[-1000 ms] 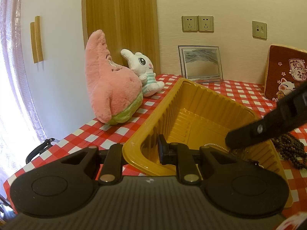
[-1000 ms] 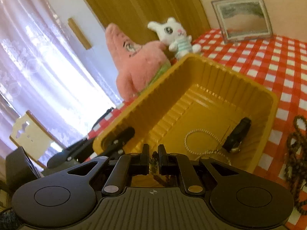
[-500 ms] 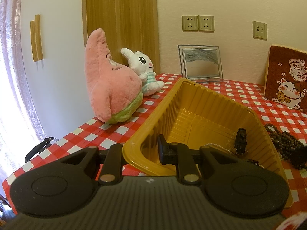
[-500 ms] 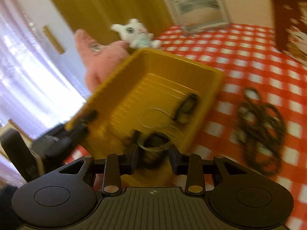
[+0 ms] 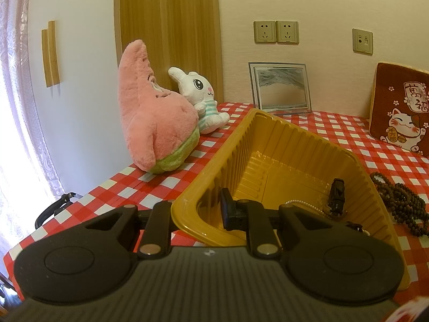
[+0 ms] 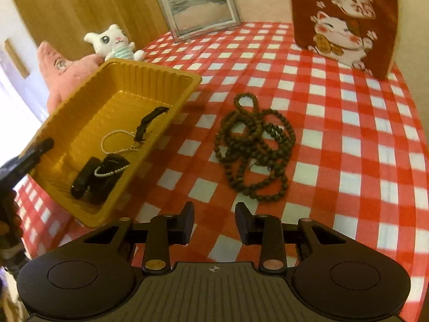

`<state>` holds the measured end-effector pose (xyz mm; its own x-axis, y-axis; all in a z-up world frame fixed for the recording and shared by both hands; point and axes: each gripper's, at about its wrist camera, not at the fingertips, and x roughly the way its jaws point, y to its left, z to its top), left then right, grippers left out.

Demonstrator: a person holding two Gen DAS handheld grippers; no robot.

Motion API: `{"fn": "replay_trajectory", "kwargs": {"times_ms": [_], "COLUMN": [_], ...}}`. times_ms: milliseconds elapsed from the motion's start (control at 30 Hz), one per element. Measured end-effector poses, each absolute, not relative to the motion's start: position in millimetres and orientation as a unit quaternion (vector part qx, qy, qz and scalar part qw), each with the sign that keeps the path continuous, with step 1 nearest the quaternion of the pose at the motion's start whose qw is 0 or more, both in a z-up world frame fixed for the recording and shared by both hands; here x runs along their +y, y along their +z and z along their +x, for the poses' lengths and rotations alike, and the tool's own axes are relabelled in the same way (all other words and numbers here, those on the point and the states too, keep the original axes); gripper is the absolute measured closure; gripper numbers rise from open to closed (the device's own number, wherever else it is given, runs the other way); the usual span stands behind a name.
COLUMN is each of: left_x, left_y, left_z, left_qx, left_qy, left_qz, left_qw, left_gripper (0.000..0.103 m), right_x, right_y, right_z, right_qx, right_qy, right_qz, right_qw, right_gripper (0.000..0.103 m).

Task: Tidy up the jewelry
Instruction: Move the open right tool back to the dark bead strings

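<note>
A yellow plastic tray (image 5: 308, 131) stands on the red checked tablecloth. My left gripper (image 5: 198, 214) is shut on its near wall, one finger outside and one inside. In the tray (image 6: 174, 72) lie a pearl bracelet (image 6: 118, 134), a black strap (image 6: 150, 119) and a dark piece with a second pearl bracelet (image 6: 107, 171) across it. A tangle of brown bead strands (image 6: 254, 145) lies on the cloth to the right of the tray. My right gripper (image 6: 214, 222) hovers open over the cloth just in front of the beads, with nothing between its fingers.
A pink star plush (image 5: 155, 118) and a white bunny plush (image 5: 201, 96) sit at the back left. A framed picture (image 5: 280, 88) leans on the wall. A red cat cushion (image 6: 343, 18) stands at the back right. The table's edge runs close behind the tray's left side.
My right gripper left the tray, swung right over the cloth toward the beads and opened. The dark piece with the pearl bracelet now lies in the tray. The left gripper stayed put.
</note>
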<state>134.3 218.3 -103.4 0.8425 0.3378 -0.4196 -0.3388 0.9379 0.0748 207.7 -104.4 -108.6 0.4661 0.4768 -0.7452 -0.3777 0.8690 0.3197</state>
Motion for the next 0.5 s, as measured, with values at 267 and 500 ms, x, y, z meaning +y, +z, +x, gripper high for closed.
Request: {"fn": "replay_trajectory", "kwargs": {"times_ms": [267, 500], "left_x": [218, 220], "left_y": [-104, -105], "left_z": [134, 134], "left_qx": [0.22, 0.223], "left_qy": [0.178, 0.182], "left_qz": [-0.003, -0.007], "left_qw": [0.959, 0.958], "left_gripper": [0.086, 0.086], "right_x": [-69, -46], "right_y": [-121, -135], "right_z": [225, 250], "right_qx": [0.418, 0.418], "right_qy": [0.286, 0.293], "right_qz": [0.004, -0.01], "right_qw": [0.862, 0.86], "right_gripper": [0.093, 0.093]}}
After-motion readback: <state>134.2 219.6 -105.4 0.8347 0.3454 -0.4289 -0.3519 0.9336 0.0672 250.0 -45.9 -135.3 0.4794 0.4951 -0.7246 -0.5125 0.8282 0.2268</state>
